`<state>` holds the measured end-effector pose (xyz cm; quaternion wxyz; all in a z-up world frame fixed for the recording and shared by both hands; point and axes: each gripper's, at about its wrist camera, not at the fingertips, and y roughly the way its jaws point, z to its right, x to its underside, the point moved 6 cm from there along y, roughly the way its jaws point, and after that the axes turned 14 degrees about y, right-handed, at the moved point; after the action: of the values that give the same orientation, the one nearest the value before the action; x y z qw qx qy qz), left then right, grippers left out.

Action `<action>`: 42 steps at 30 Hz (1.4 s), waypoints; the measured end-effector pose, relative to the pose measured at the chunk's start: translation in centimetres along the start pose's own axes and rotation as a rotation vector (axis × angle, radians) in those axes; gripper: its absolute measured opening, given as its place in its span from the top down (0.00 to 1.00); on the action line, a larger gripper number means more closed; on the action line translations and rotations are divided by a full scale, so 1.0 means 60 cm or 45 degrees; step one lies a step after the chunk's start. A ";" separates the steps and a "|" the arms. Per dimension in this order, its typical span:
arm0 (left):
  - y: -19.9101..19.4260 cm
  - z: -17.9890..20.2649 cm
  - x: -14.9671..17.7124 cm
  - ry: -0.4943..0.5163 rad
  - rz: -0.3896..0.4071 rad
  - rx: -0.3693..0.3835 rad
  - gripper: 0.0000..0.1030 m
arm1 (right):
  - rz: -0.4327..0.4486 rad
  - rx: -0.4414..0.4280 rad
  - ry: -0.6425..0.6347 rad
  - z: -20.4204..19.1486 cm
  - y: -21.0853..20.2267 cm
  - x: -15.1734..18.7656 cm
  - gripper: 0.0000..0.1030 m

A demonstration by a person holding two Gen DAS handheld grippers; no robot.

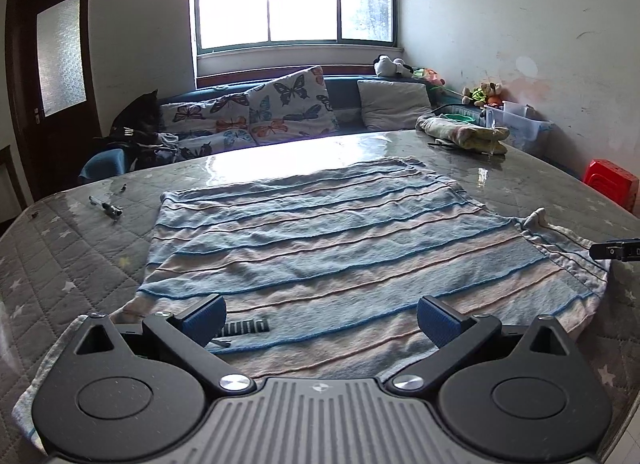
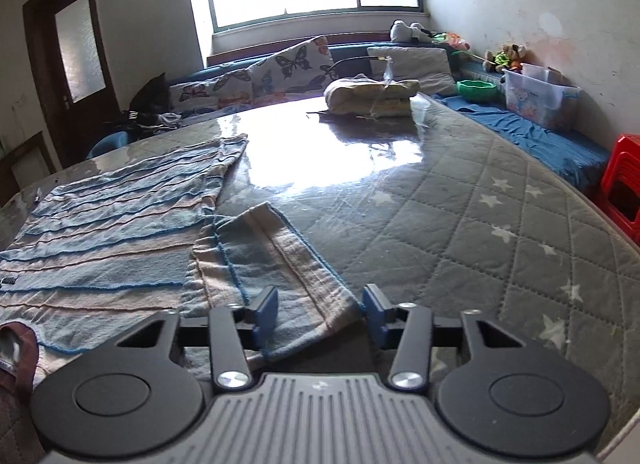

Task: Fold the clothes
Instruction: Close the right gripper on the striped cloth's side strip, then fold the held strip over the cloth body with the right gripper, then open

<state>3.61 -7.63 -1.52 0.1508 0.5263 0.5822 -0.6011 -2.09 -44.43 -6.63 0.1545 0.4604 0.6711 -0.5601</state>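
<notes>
- Left claw [image 1: 321, 318] stands wide, its two blue pads apart above the near edge of the striped shirt [image 1: 320, 240], holding nothing.
- Right claw [image 2: 320, 314] is also spread, less widely, with the shirt's sleeve [image 2: 276, 264] lying between its two pads; neither pad visibly presses the cloth.
- One striped shirt, blue and pale pink, lies flat on the quilted grey surface [image 2: 500, 232], body to the left in the right wrist view and sleeve angled toward the camera.
- One folded pale cloth bundle [image 2: 372, 98] sits at the far end of the surface, well apart from the shirt.
- One clear plastic box [image 2: 540, 98] stands on the blue bench by the wall; its contents are too blurred to tell.
- One green bowl [image 2: 476, 89] sits just beside that box; what it holds is not visible.
- Two butterfly-print cushions [image 1: 288, 106] and one plain grey cushion [image 1: 394, 104] lean along the bench under the window.
- One red stool [image 2: 622, 180] stands at the right edge.
- Two small dark items [image 1: 106, 208], perhaps pens, lie on the surface left of the shirt.
</notes>
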 end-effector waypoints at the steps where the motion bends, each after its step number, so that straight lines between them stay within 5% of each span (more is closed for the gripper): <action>1: 0.000 0.001 0.000 0.002 0.001 0.002 0.00 | -0.002 -0.005 0.016 0.002 0.000 -0.001 0.70; 3: 0.001 0.004 0.000 0.006 0.002 0.007 0.00 | -0.004 -0.013 0.048 0.008 -0.001 -0.004 0.82; 9: 0.002 0.006 0.002 0.009 -0.002 0.011 0.00 | 0.024 -0.053 0.091 0.005 -0.013 -0.013 0.89; 17: 0.001 0.005 0.005 -0.004 0.002 0.016 0.00 | 0.058 -0.257 0.031 -0.080 -0.050 -0.045 0.90; 25: 0.001 -0.003 0.009 -0.021 0.006 0.013 0.00 | -0.028 -0.446 -0.135 -0.199 -0.038 -0.029 0.90; 38: 0.007 0.007 0.003 -0.012 0.008 0.027 0.00 | -0.184 -0.567 -0.272 -0.266 -0.008 0.022 0.80; 42: 0.011 0.025 -0.011 0.020 0.024 0.061 0.00 | -0.159 -0.503 -0.304 -0.250 0.001 0.001 0.80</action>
<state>3.73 -9.40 -1.67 0.1394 0.5397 0.5639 -0.6093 2.53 -30.96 -1.82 0.2848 0.3092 0.7719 -0.4769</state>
